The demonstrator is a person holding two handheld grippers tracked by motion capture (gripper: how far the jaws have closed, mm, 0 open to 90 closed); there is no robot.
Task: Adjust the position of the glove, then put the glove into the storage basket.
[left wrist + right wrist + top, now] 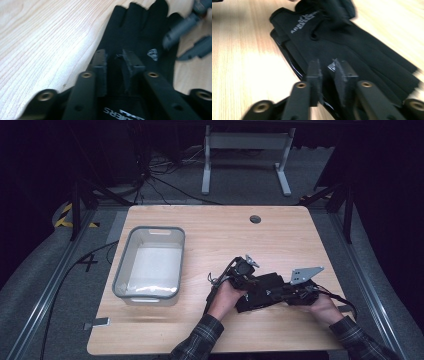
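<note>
High view, lower right: both grippers — left gripper [245, 287], right gripper [272, 292] — hover unclenched over a black glove [260, 295] on the worktop [210, 235]; best pinch opposite edges evenly.

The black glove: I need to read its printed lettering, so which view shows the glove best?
The right gripper view: the black glove lies spread out with pale lettering visible. The left gripper view shows its fingers end, blurred. The high view shows a dark shape between the grippers.
</note>
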